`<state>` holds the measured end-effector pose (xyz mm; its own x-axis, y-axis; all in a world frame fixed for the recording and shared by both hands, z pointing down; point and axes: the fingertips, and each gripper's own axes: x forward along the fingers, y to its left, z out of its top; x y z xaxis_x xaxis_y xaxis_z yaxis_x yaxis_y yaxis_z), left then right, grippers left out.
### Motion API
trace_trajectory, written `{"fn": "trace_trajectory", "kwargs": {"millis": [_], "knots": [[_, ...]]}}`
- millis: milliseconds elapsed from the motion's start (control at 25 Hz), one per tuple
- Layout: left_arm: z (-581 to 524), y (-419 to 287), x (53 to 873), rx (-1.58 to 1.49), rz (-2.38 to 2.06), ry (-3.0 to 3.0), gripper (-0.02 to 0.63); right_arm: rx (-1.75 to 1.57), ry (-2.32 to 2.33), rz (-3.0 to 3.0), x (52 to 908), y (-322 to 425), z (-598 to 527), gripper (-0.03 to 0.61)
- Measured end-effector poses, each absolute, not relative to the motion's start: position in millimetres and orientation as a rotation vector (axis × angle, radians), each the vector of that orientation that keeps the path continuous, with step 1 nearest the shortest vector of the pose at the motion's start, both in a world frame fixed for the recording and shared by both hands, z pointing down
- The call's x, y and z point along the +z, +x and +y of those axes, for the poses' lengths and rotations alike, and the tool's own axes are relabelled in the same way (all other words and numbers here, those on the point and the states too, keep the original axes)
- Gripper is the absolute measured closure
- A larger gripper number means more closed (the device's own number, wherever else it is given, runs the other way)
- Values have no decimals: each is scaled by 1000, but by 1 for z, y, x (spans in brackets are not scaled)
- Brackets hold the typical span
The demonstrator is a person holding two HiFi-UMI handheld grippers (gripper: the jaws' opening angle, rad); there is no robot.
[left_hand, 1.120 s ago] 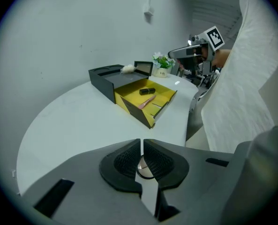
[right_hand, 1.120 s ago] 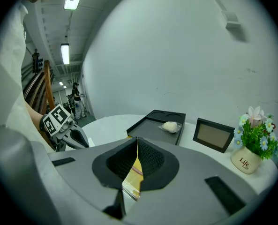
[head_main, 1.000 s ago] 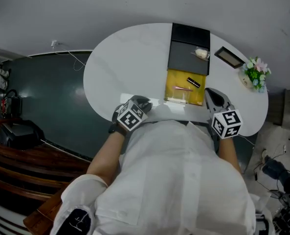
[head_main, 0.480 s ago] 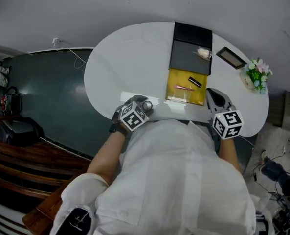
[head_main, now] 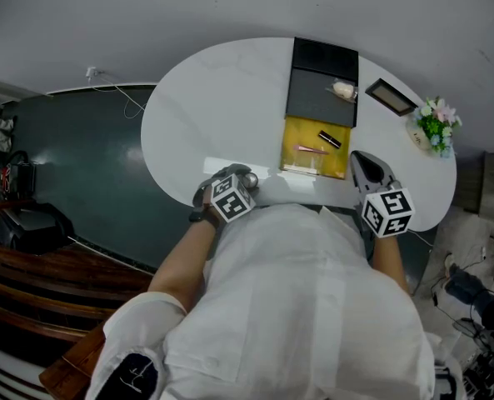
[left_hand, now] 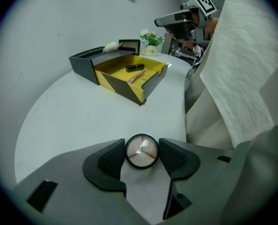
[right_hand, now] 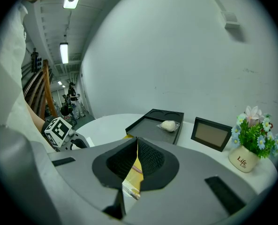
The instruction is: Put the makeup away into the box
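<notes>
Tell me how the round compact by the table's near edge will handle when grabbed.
The compact looks small and flat, so probably light and stiff. Its round rim and glossy lid may let it slip or twist in a pinch. Lying flat on the smooth table, it should slide rather than roll if nudged.

The right gripper (right_hand: pixel 137 139) hides nearly all of the yellow box (right_hand: pixel 132 176) in its own view; only a sliver shows at 6 o'clock. In the head view the shirt (head_main: pixel 305 290) covers the table (head_main: pixel 205 107) edge at 6 o'clock. The thin pink item (head_main: pixel 311 150) in the box is too small to identify.
</notes>
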<state>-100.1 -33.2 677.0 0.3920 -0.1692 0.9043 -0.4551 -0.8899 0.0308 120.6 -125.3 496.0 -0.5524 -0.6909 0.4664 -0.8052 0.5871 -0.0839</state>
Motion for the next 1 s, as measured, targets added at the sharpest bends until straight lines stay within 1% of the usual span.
{"fn": "trace_trajectory", "kwargs": {"millis": [1000], "knots": [[-43,-96,677,1533,-525,2419,379,414,1247,-2431,494,124,-128,565]]}}
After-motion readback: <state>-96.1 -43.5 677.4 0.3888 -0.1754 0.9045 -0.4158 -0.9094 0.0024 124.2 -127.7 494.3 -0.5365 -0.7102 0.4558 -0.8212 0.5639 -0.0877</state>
